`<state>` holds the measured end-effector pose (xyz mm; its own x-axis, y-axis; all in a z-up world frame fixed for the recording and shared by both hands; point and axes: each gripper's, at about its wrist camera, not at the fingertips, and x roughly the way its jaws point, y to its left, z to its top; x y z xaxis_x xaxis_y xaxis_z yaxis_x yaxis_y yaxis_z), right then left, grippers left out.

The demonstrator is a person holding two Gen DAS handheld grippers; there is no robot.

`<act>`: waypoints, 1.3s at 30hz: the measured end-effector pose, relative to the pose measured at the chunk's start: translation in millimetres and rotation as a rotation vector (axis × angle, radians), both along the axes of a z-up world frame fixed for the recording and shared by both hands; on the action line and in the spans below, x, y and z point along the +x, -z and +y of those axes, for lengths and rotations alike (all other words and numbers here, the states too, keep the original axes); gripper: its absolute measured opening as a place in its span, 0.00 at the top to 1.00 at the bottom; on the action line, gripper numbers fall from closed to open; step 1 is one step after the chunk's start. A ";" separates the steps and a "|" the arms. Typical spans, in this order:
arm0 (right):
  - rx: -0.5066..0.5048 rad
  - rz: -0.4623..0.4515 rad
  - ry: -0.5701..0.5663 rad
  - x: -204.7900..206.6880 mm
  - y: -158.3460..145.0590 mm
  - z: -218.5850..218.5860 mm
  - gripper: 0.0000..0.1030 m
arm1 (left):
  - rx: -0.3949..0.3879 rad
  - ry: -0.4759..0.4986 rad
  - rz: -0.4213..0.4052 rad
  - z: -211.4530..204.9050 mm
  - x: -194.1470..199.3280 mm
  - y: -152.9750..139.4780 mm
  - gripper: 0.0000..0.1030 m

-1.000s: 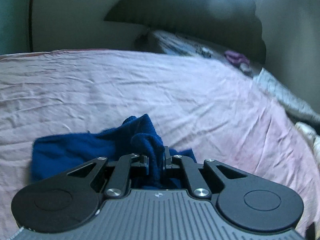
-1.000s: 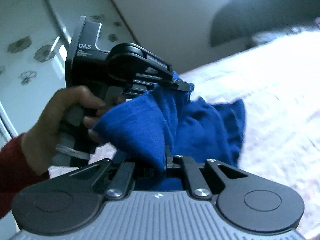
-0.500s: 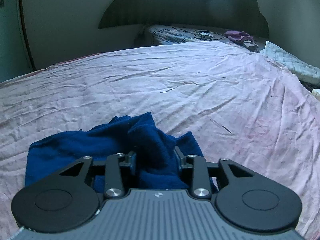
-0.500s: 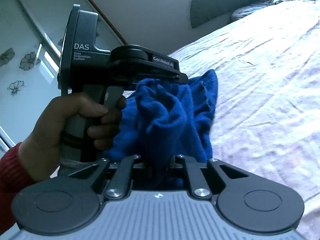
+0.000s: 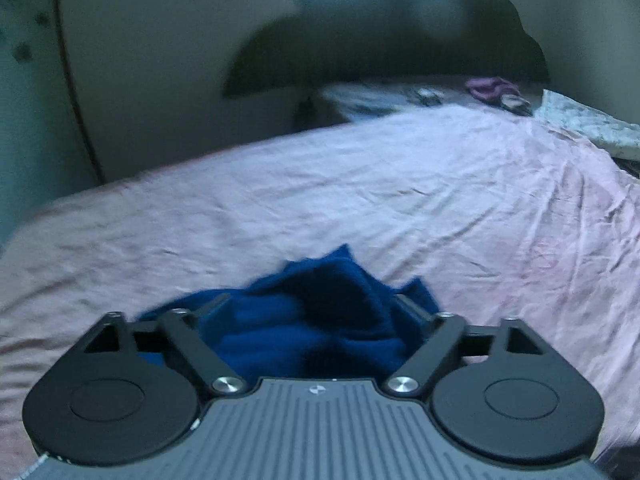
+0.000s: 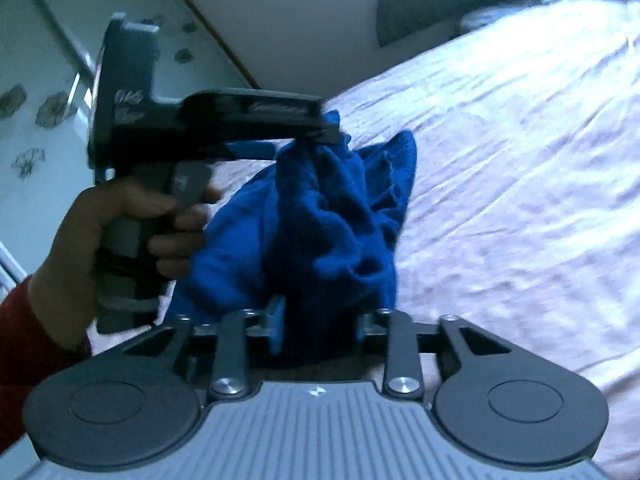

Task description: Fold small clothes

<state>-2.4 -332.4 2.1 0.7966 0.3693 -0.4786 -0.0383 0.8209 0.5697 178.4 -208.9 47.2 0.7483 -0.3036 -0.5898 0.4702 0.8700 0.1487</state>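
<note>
Fingers on both sides are spreading right now, and the blue cloth [image 5: 320,320] sits in the gap between each pair without the pads pinching it, so we'd call this a release.

On our left gripper [image 5: 316,308] the fingers stand wide, out at about 10 and 2 o'clock from the camera, with the cloth bunched loosely between them and spilling toward 12. On our right gripper [image 6: 320,320] the fingers are only about half apart and opening; the cloth fills most of the gap and humps up toward 12 o'clock, so it may be brushing one pad. The blur makes that hard to call.

From the right view, the left gripper [image 6: 324,136] comes in from 9 o'clock, held in a hand [image 6: 100,248] with a red sleeve [image 6: 24,360], its tip right at the top of the bundle.

How far along are we? Our guess is one fold has just been laid down. The cloth rests on the pink bed sheet [image 5: 400,200] as a lumpy, doubled-over heap, nowhere near flat or square. What's left looks like backing the fingers out without dragging it, smoothing the bumps, and probably another fold. Some purple clothes [image 5: 492,88] sit far off at 1 o'clock near the head of the bed, maybe next in line.
</note>
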 end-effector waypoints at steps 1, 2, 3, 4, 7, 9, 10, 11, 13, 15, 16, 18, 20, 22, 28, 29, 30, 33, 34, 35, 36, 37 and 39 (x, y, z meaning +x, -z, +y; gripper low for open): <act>-0.033 -0.010 0.012 -3.9 -4.9 -3.3 0.28 | -0.004 -0.017 -0.021 11.7 -5.7 -3.1 0.05; -0.069 -0.021 0.036 -6.9 -9.6 -6.7 0.15 | -0.014 -0.030 -0.037 25.0 -11.9 -5.6 0.05; -0.093 -0.034 0.051 -7.9 -12.8 -10.0 0.14 | -0.026 -0.041 -0.040 39.2 -18.2 -7.0 0.05; -0.100 -0.036 0.055 -6.0 -14.5 -13.5 0.14 | -0.032 -0.052 -0.031 50.7 -22.7 -7.4 0.05; -0.059 -0.024 0.056 9.1 -13.1 -20.9 0.14 | -0.072 -0.104 0.021 89.8 -33.5 -5.1 0.05; 0.004 -0.019 0.034 22.2 -8.1 -24.0 0.14 | -0.117 -0.132 0.072 112.4 -37.8 -1.0 0.05; 0.043 -0.002 0.016 30.9 -3.1 -25.2 0.14 | -0.145 -0.140 0.112 121.9 -39.6 3.0 0.06; 0.079 0.032 0.002 40.5 3.5 -25.4 0.14 | -0.174 -0.136 0.159 129.2 -40.9 7.5 0.06; 0.124 0.051 -0.015 50.4 12.1 -21.1 0.14 | -0.237 -0.099 0.267 140.9 -41.6 18.7 0.06; 0.160 0.050 -0.032 54.5 13.6 -22.3 0.14 | -0.300 -0.068 0.340 146.0 -44.5 30.1 0.06; 0.185 0.054 -0.051 57.4 15.0 -22.4 0.14 | -0.333 -0.050 0.366 146.9 -45.1 35.9 0.06; 0.237 0.054 -0.092 63.5 19.5 -20.8 0.14 | -0.385 -0.030 0.400 146.2 -47.5 46.4 0.13; 0.231 0.058 -0.092 68.8 18.8 -16.1 0.16 | -0.405 -0.021 0.378 144.8 -52.4 50.9 0.30; 0.236 0.079 -0.079 74.7 19.6 -10.5 0.45 | -0.411 0.003 0.394 144.5 -53.8 53.8 0.72; 0.359 0.108 -0.040 70.9 29.7 -7.5 0.77 | -0.501 -0.007 0.447 168.4 -49.0 45.5 0.88; 0.382 0.104 -0.042 67.2 29.6 -6.8 0.78 | -0.484 -0.009 0.425 170.4 -51.6 40.4 0.89; 0.397 0.097 -0.051 63.3 27.9 -4.2 0.78 | -0.467 -0.009 0.396 174.6 -54.6 32.5 0.89; 0.387 0.081 -0.090 51.0 20.4 5.6 0.79 | -0.430 0.010 0.361 183.3 -64.7 22.2 0.89; 0.359 0.090 -0.093 49.0 19.5 8.5 0.78 | -0.410 0.018 0.372 183.3 -66.9 24.1 0.88; 0.309 0.110 -0.087 48.2 19.2 11.5 0.76 | -0.378 0.012 0.373 180.9 -70.6 27.5 0.87; 0.263 0.124 -0.082 49.0 18.6 14.4 0.75 | -0.339 0.003 0.363 177.8 -73.1 30.5 0.83; 0.221 0.133 -0.078 48.1 17.3 17.3 0.73 | -0.291 -0.005 0.340 172.7 -78.5 32.3 0.72; 0.138 0.119 -0.063 39.6 5.7 23.3 0.69 | -0.241 -0.023 0.280 171.0 -91.4 29.7 0.61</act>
<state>37.2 -309.1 -3.6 0.7110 0.4852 -0.5090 -0.0127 0.7325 0.6806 87.0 -37.9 17.5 0.5764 -0.4432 -0.6865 0.4432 0.8754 -0.1931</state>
